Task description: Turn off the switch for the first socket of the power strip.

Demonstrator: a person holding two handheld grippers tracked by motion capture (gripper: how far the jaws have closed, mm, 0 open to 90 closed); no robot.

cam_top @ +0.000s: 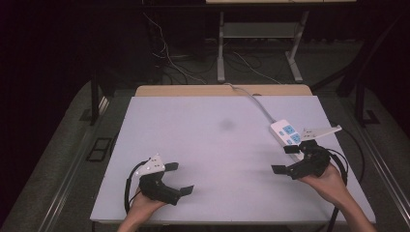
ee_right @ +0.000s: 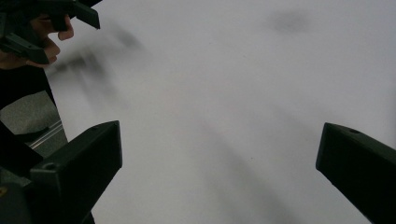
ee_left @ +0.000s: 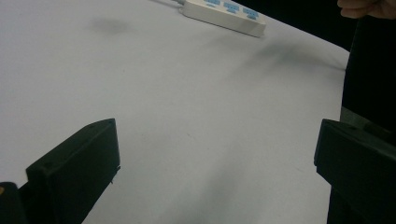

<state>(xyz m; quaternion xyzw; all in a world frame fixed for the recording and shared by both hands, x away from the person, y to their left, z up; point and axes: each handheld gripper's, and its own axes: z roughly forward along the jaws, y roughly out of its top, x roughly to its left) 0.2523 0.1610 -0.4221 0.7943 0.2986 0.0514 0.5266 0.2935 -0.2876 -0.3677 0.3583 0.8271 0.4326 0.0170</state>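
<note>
Dark floor, trailing cables and metal frame legs surround a pale grey bench [cam_top: 212, 145], whose top is bare apart from one item. Nearest that item is the right hand-held gripper [cam_top: 286, 158], held in the person's right hand [cam_top: 333, 181] at about 4 o'clock on the bench top; its jaws stand wide apart with nothing between them, and the right gripper view confirms that they frame only bare surface. Just beyond it, toward 1 o'clock from its tips, lies the white power strip [cam_top: 286, 133] with blue sockets, its near end just beside or perhaps under the upper jaw; whether they touch I cannot tell. The strip's long axis runs from roughly 4 o'clock to 10 o'clock, and its cable [cam_top: 251, 99] carries on along that line toward the far edge at 12 o'clock. The left hand-held gripper [cam_top: 180, 178], in the left hand [cam_top: 142, 205] near 7 o'clock, is likewise spread wide and empty, and lies well apart from the strip, which sits at about 2 o'clock from it across open bench; the left gripper view shows the strip [ee_left: 224, 14] far off at its top. My judgement is that the right side is better placed to reach it. The bench's right edge is near the strip at 3 o'clock, so room is tight there, while the whole middle and left of the top are free.
</note>
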